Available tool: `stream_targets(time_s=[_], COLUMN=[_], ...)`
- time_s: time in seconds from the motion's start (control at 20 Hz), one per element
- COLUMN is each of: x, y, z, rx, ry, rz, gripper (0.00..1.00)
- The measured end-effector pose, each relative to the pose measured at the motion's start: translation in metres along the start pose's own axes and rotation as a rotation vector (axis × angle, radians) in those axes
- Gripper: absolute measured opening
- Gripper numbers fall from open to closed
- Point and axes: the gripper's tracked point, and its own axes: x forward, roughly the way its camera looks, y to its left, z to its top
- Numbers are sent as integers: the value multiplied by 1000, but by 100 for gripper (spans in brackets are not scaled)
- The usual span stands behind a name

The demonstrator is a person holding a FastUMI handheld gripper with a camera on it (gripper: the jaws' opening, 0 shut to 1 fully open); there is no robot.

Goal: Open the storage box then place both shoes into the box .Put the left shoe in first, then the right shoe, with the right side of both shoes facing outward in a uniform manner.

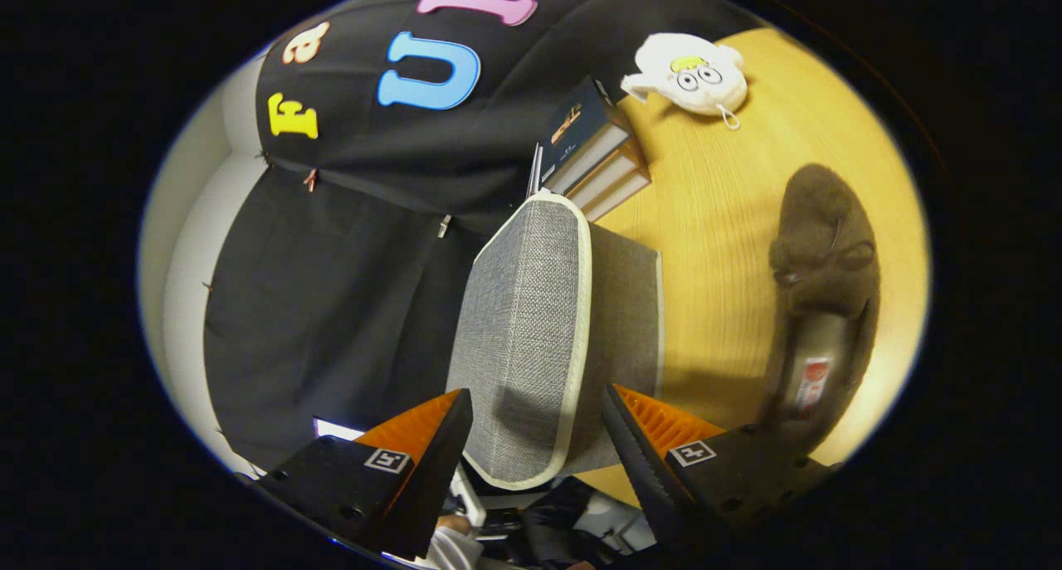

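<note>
My gripper (538, 437) gapes wide around the grey storage box (531, 338) lid's near end, untouching, with a brown shoe (821, 296) at three o'clock.

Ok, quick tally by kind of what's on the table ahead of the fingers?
Grey fabric box, between the open fingers: 1
Brown shoe: 1
Books, stacked: 3
White plush toy: 1
Total: 6
</note>
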Motion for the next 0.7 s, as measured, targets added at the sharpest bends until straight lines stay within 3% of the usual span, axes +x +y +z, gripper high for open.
stream_targets(time_s=[0.25,0.4,0.55,0.7], x=[21,27,23,21], y=[-1,2,1,4], z=[-9,-9,-15,-18], rx=[94,204,249,280], ry=[64,90,123,152], rz=[50,77,80,94], gripper=[93,69,64,46])
